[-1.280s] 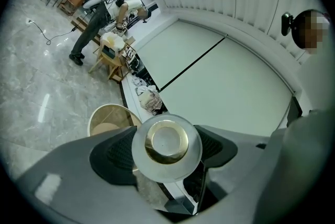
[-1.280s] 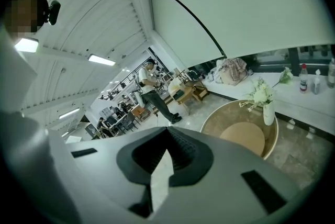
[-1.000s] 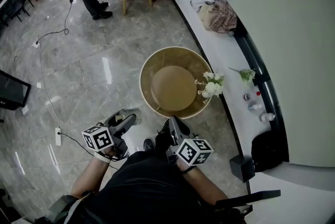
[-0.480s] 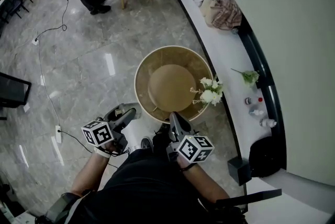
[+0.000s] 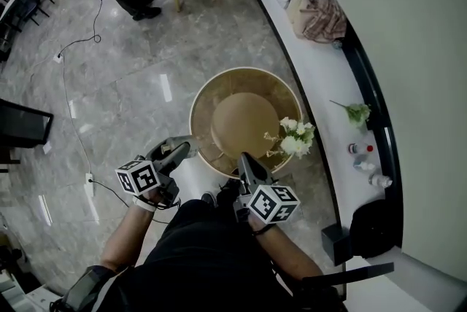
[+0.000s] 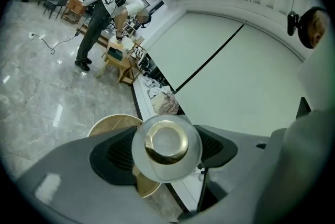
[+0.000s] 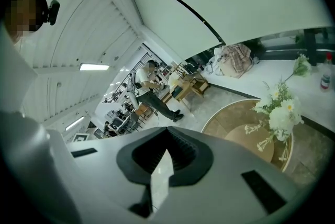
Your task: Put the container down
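**Container clamped in the left tool, round tabletop just ahead**
The left tool (image 5: 177, 152) is clamped on the container (image 6: 166, 147), which is seen end-on, its gold rim facing back along the jaws. The round tabletop (image 5: 241, 121) lies just to its far right, with flowers (image 5: 295, 139) at the right edge. The right tool (image 5: 243, 160), jaws together and empty, sits at the near rim. No label or writing is readable.
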`<action>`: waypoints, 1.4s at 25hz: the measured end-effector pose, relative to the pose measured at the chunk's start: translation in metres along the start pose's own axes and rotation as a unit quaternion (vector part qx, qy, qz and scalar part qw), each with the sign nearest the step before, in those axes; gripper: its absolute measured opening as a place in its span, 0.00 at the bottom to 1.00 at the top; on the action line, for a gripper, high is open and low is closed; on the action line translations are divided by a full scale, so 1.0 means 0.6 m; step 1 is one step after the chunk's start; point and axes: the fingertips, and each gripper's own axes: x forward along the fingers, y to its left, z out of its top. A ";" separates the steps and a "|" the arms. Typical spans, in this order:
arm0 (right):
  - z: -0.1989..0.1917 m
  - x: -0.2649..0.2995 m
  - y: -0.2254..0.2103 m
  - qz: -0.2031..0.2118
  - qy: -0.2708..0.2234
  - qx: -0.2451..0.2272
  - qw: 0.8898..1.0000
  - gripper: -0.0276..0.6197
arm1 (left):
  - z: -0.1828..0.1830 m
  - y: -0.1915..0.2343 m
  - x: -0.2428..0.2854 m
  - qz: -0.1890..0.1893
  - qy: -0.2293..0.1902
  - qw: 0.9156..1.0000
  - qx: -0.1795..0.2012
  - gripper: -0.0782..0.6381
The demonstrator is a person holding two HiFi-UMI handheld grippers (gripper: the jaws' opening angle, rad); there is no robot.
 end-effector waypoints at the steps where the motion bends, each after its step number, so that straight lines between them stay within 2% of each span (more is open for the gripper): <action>1: 0.004 0.004 -0.005 0.002 0.001 0.002 1.000 0.05 | 0.004 0.000 0.007 0.004 0.000 1.000 0.003 0.59; 4: 0.012 0.017 -0.014 0.005 0.003 -0.006 1.000 0.05 | 0.016 0.006 0.024 0.012 0.001 1.000 0.011 0.59; 8: 0.028 0.033 -0.017 -0.007 -0.001 -0.063 0.998 0.05 | 0.028 0.025 0.048 0.023 0.012 1.000 0.017 0.59; 10: 0.034 0.039 -0.019 -0.012 -0.006 -0.069 0.998 0.05 | 0.031 0.036 0.059 0.027 0.022 0.999 0.027 0.59; 15: 0.040 0.064 -0.033 -0.034 -0.013 -0.059 0.998 0.05 | 0.047 0.064 0.099 0.027 0.048 0.997 0.050 0.59; 20: 0.039 0.094 -0.058 -0.064 -0.020 -0.046 0.997 0.05 | 0.056 0.095 0.150 0.022 0.081 0.992 0.089 0.59; 25: 0.037 0.136 -0.077 -0.079 -0.021 -0.038 0.996 0.05 | 0.063 0.151 0.215 0.022 0.106 0.991 0.078 0.59; 28: 0.027 0.158 -0.091 -0.084 -0.014 -0.031 0.996 0.05 | 0.061 0.186 0.253 0.032 0.120 0.988 0.088 0.59; 35: -0.036 0.185 -0.144 -0.108 0.021 -0.022 0.994 0.05 | 0.035 0.295 0.343 0.080 0.163 0.974 0.135 0.59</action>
